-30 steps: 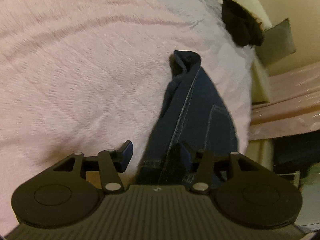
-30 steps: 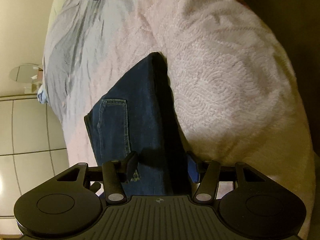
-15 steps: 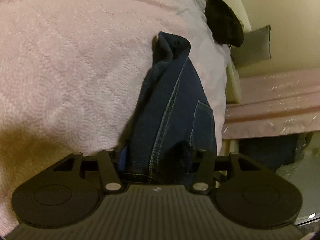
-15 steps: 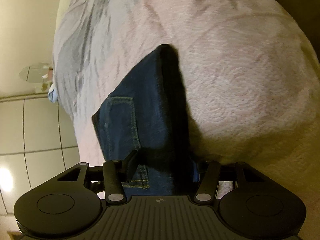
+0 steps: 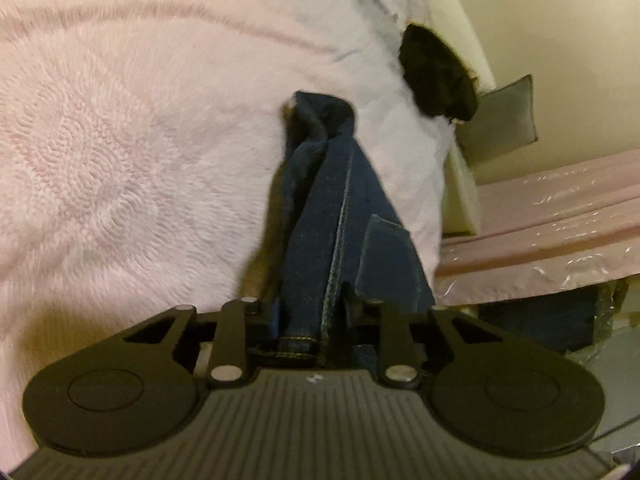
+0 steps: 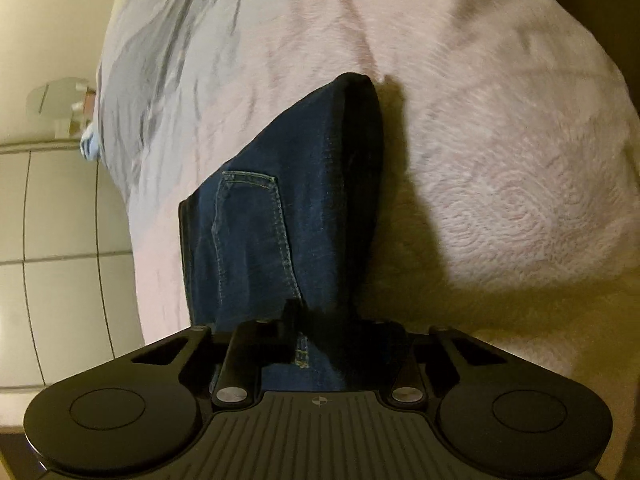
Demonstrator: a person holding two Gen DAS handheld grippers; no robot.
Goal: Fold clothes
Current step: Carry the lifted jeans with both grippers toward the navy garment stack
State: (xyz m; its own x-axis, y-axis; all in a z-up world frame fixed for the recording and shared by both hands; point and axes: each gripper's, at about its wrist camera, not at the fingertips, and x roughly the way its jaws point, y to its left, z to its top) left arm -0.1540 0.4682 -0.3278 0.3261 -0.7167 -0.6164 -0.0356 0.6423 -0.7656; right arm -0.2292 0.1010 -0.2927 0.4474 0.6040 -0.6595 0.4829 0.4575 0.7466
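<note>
Left gripper (image 5: 310, 314): my black two-finger tool is clenched on the hemmed edge of the dark blue denim jeans (image 5: 340, 216); cloth fills the gap between the fingers.
Right gripper (image 6: 340, 328): likewise clamped on a stitched edge of the same jeans (image 6: 288, 208). The left finger presses the fabric; the right finger is hidden behind a fold, so I judge the hold from the bunched cloth.
Reason for the two-point hold: judged, I take one corner in each tool so the edge stays level and can be carried over as one panel.
Garment position: the jeans hang from both tools and run away from me onto the bed, partly folded, a back pocket (image 6: 250, 236) facing up. The far end reaches a rounded fold in the right view and a crumpled bunch in the left view.
Surface: pale pink textured bedspread (image 5: 120, 140), under and around the denim; a shadow lies beside the raised part.
Further off: a black garment (image 5: 436, 76) lies well apart near the bed's far edge, with a grey cushion (image 5: 504, 120) just beyond it.
Stage, judged: a fold under way, not laid flat.
Risk, judged: the bunched far end may crease unless smoothed.
</note>
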